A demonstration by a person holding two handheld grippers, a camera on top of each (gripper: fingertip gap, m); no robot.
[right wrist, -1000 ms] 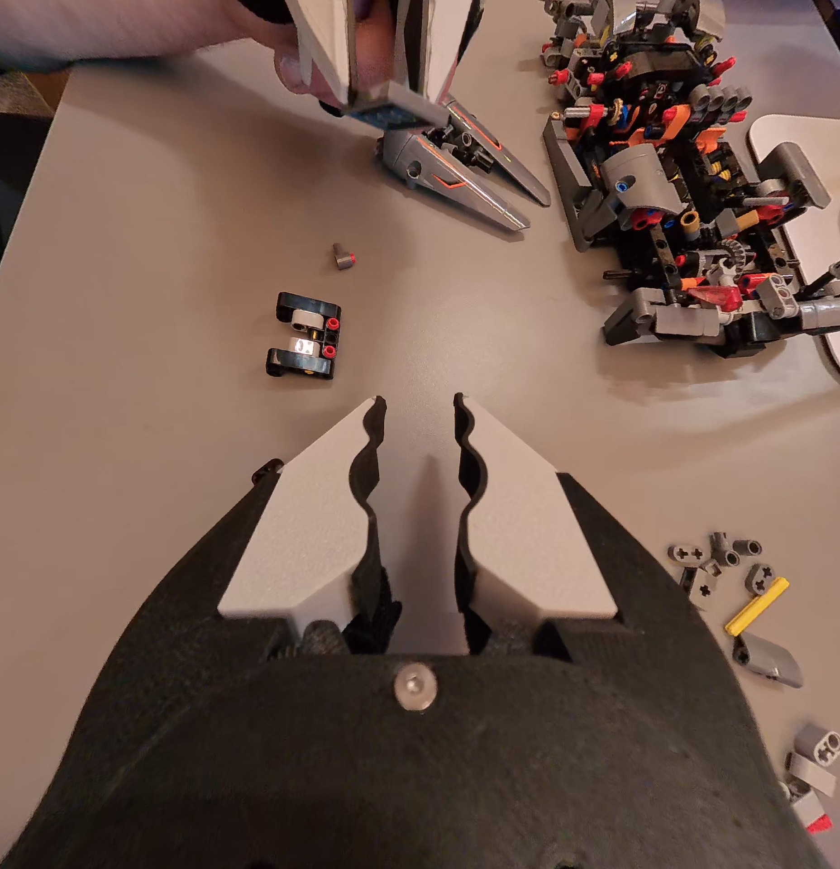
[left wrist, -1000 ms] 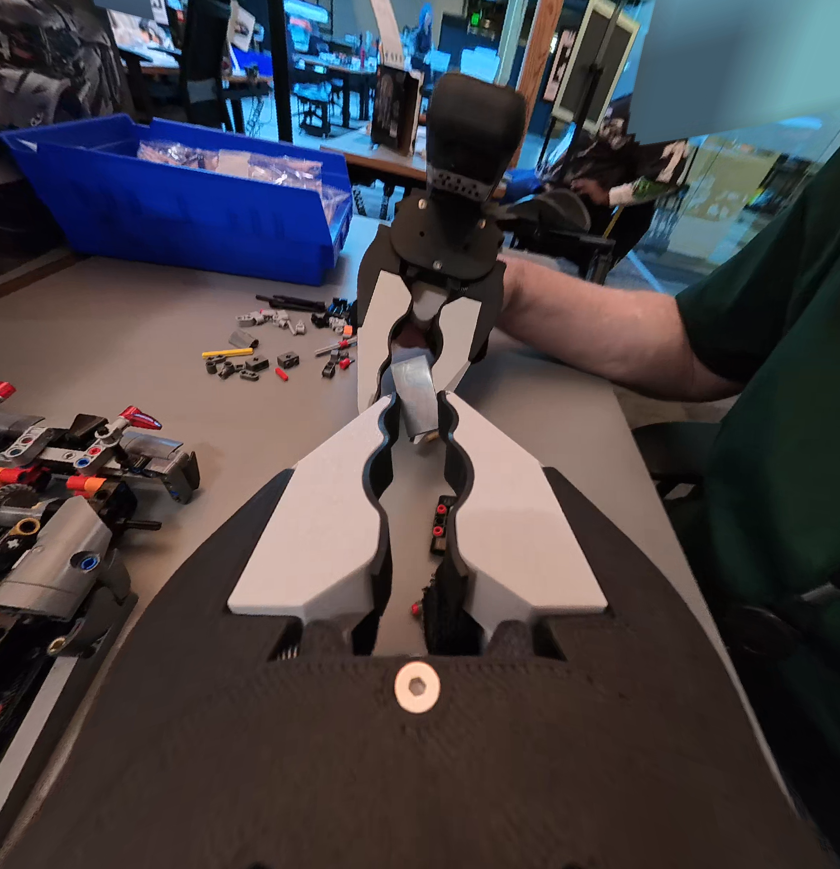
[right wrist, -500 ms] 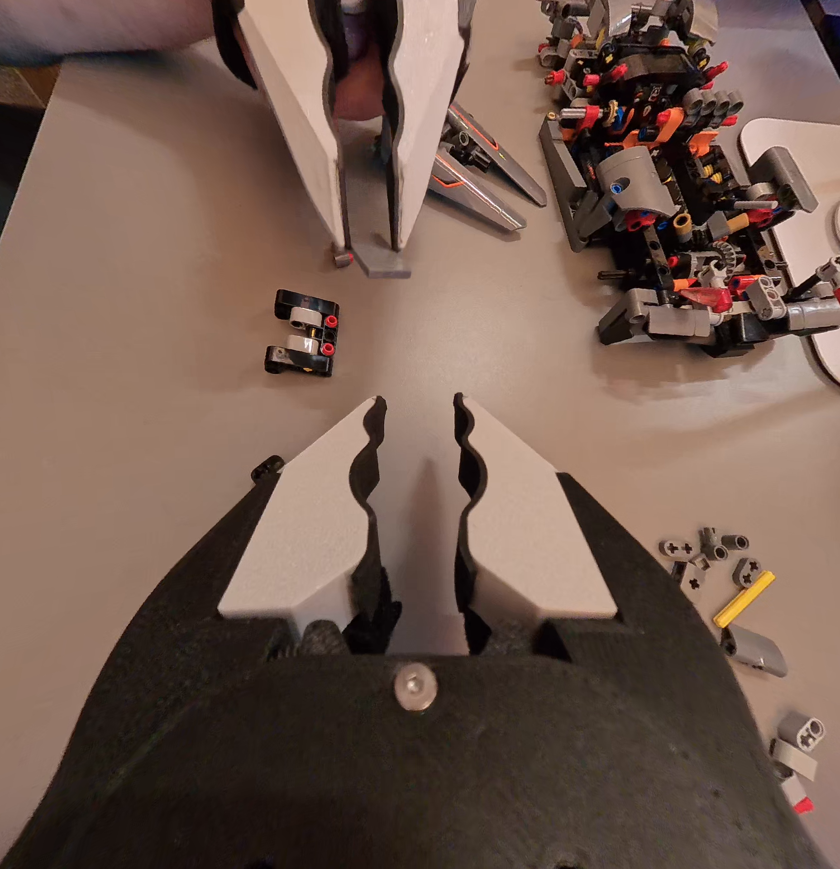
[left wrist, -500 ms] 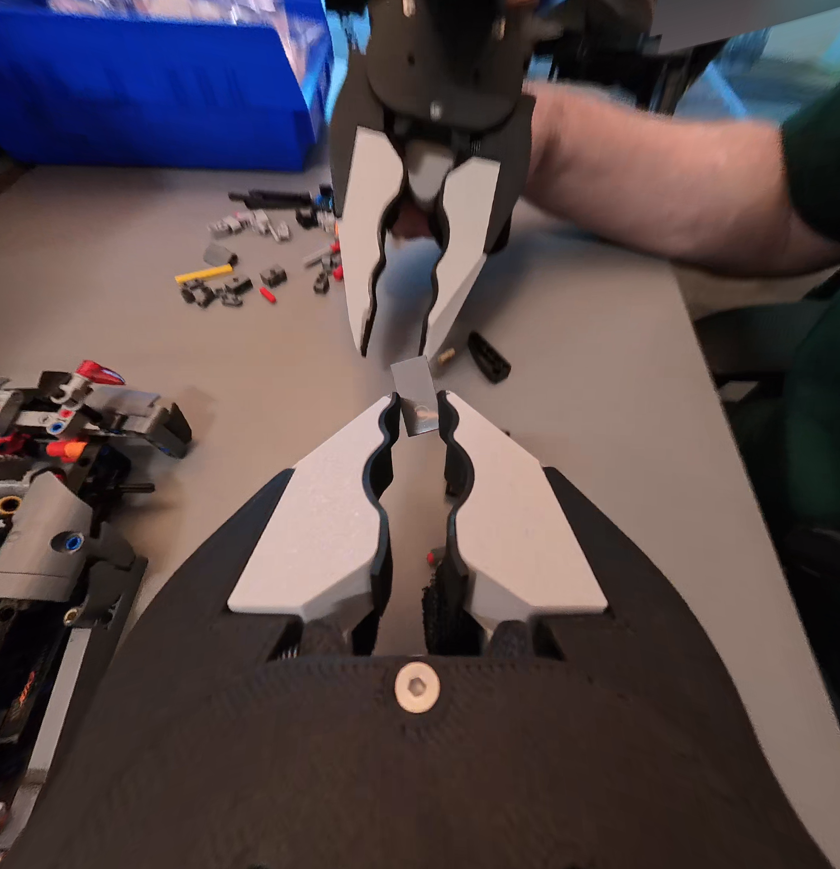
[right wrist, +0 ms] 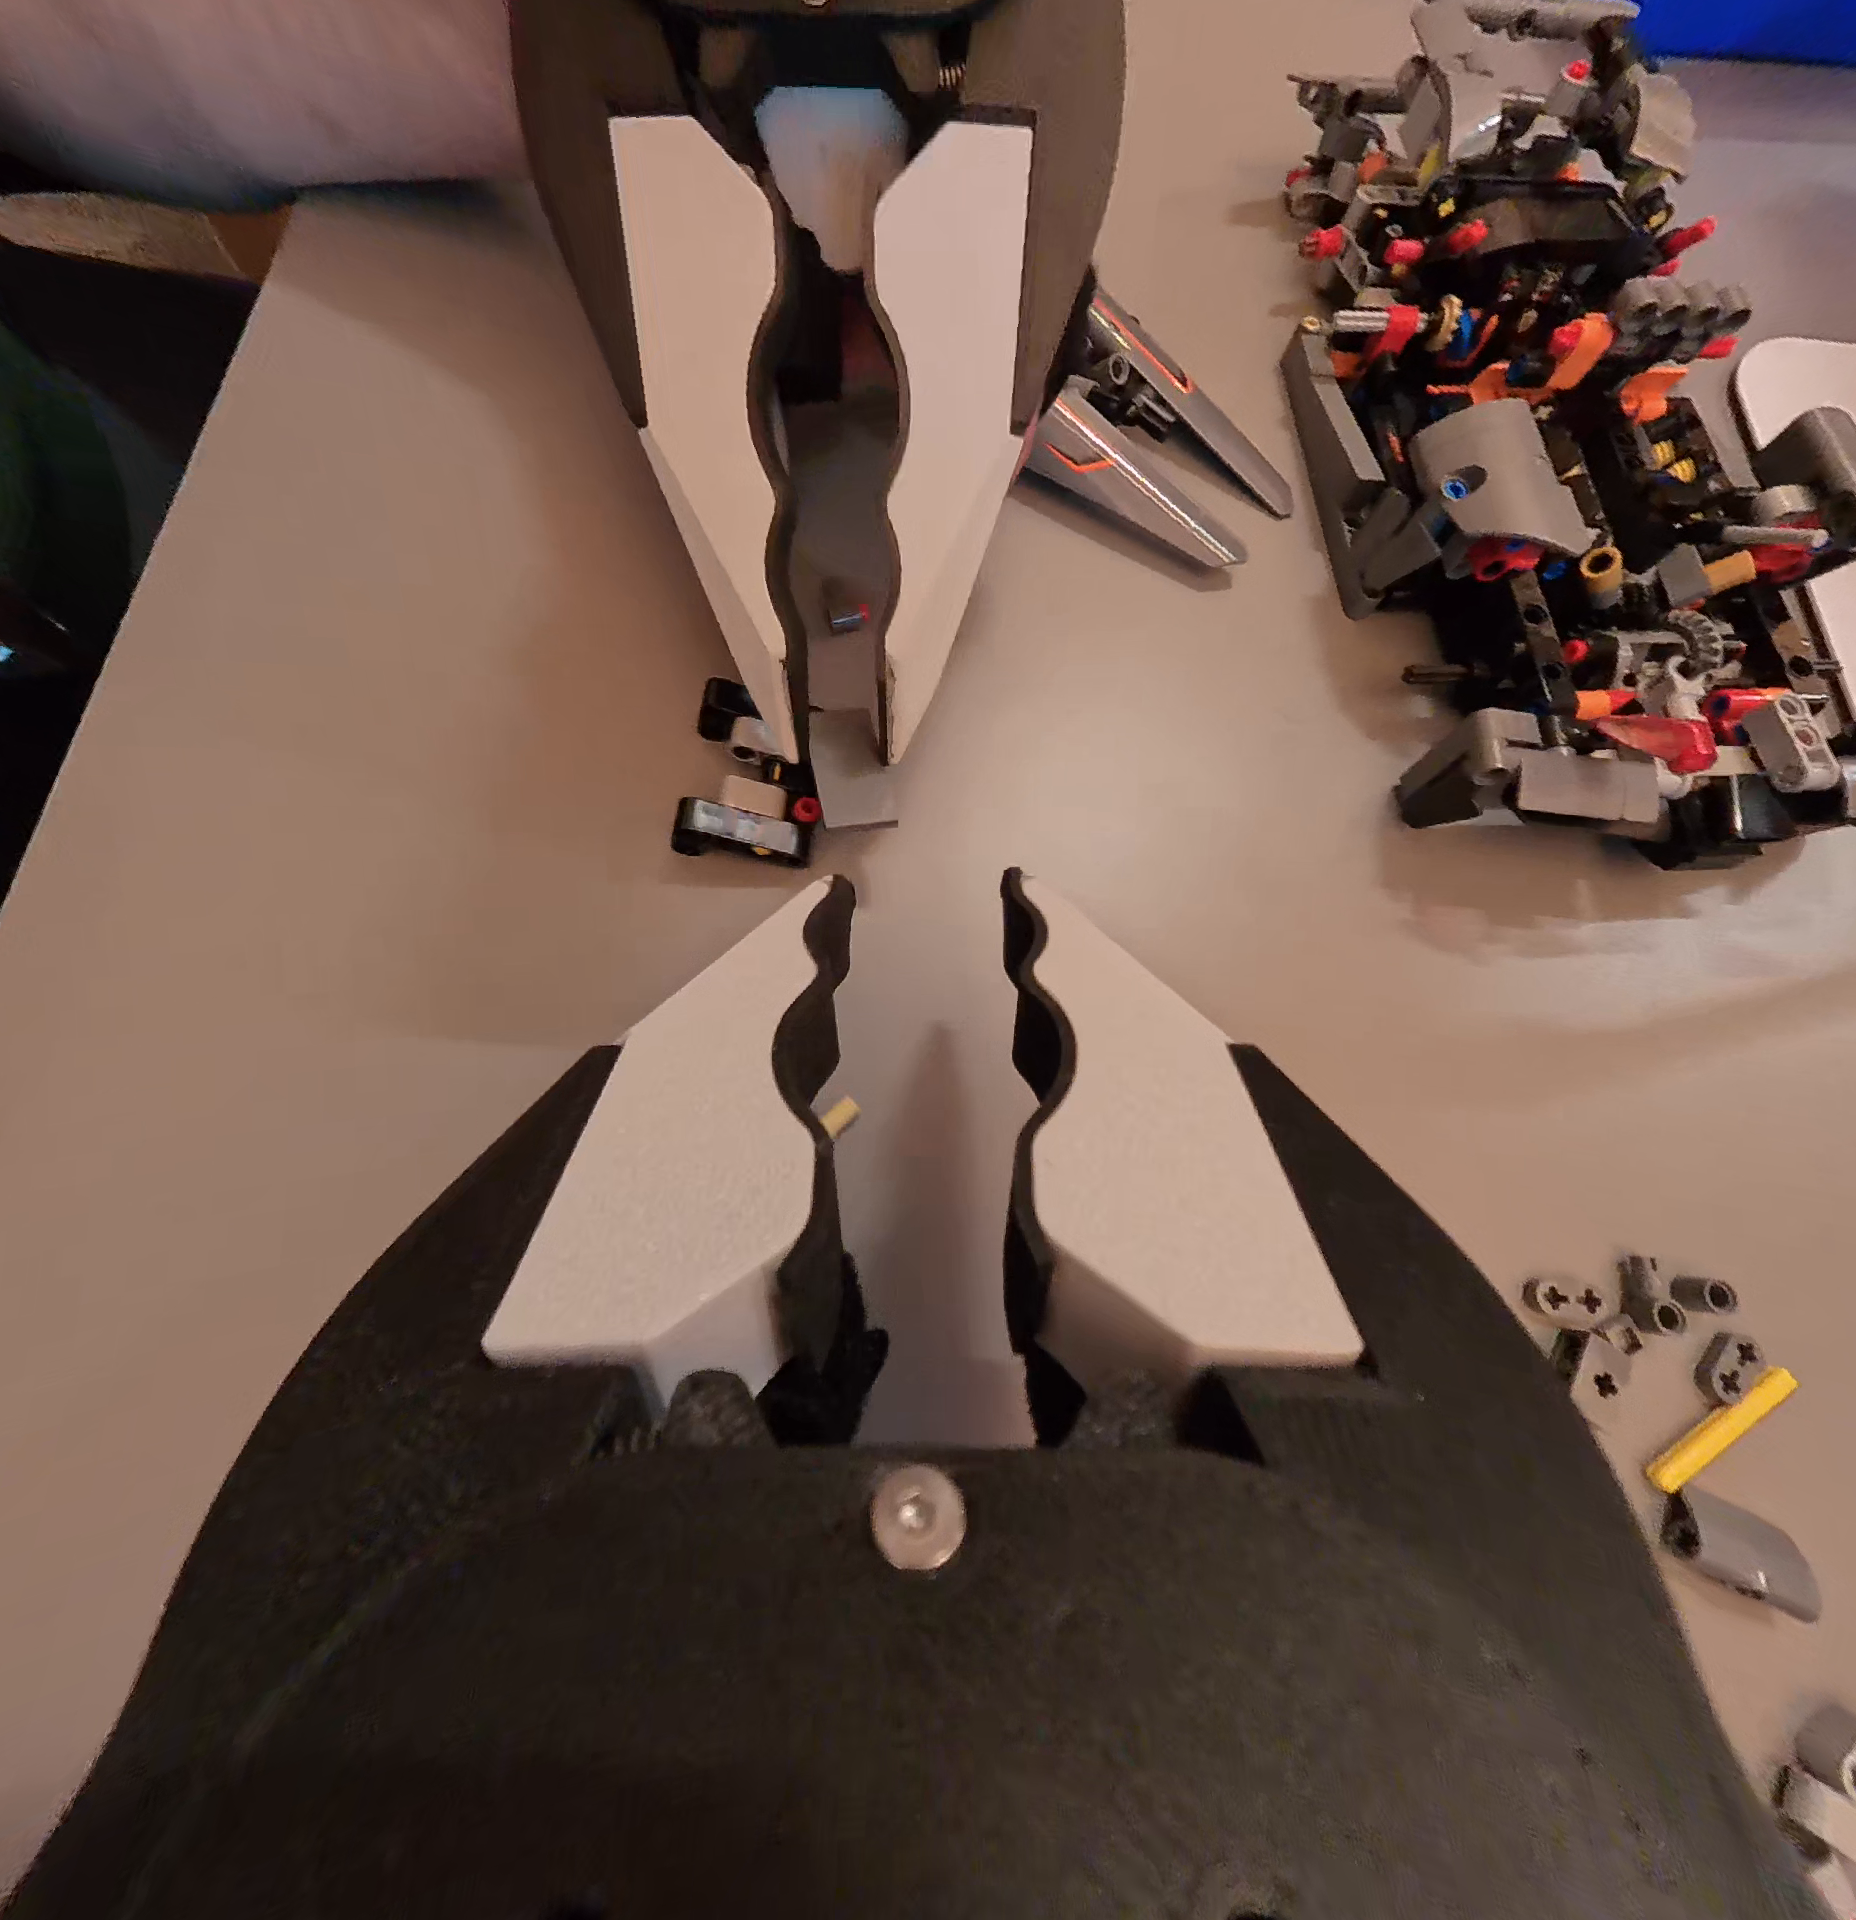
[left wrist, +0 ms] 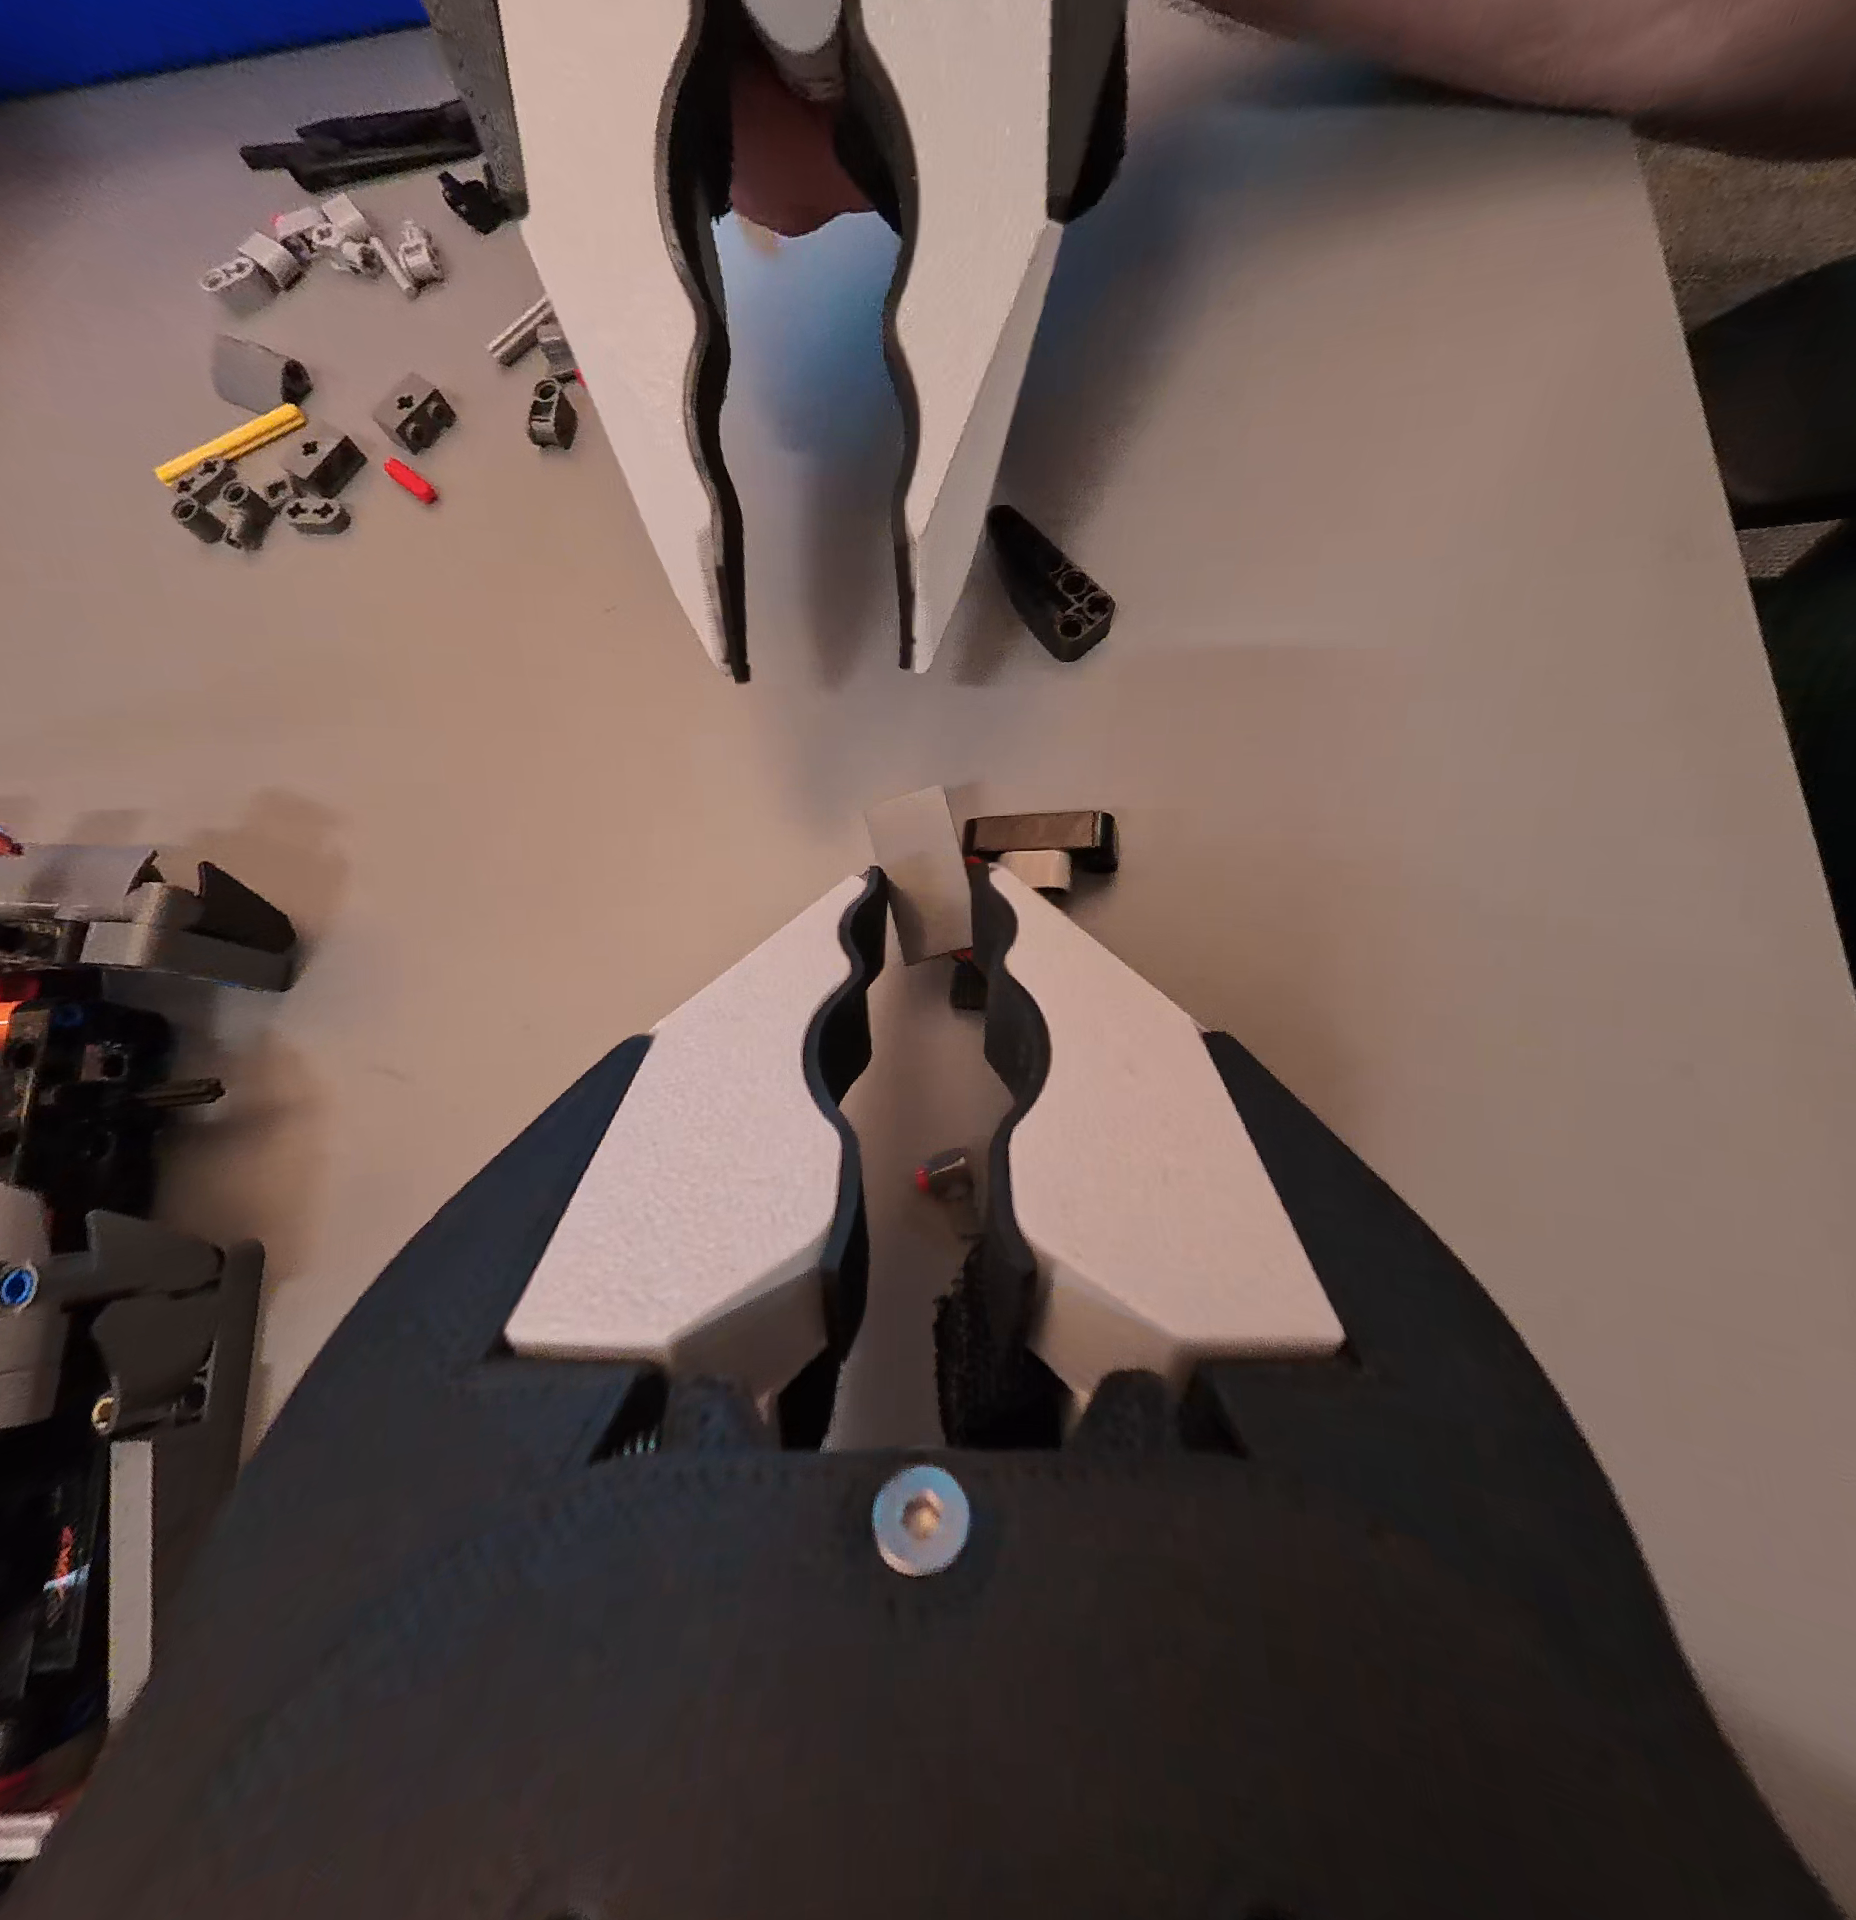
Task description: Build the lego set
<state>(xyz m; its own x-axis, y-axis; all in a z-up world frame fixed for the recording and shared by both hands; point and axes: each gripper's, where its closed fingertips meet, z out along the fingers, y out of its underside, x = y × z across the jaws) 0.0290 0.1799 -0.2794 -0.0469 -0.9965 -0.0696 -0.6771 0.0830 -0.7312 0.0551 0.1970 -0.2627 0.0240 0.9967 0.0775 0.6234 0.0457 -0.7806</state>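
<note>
Grey panel (left wrist: 916, 883) now lowered beside black subassembly (right wrist: 742, 816), pinched in your left gripper (left wrist: 929, 883); right gripper (right wrist: 929, 883) gapes empty, ready to mate them.

Both tools share one build. The left gripper (left wrist: 924, 883) has a broad, matte black printed body with a grainy surface that sweeps out into two curved wings, and a single silver hex-socket screw (left wrist: 921, 1520) sits at the centre of it. Two pale grey, faceted wedge fingers (left wrist: 716, 1153) taper forward, each lined on its inner face with a black wavy pad (left wrist: 839, 1039). The right gripper (right wrist: 929, 883) looks the same: black winged shell, silver screw (right wrist: 918, 1514), light grey fingers (right wrist: 1184, 1174) with scalloped black pads. Seen from the front, its fingers are long, narrow blades.
</note>
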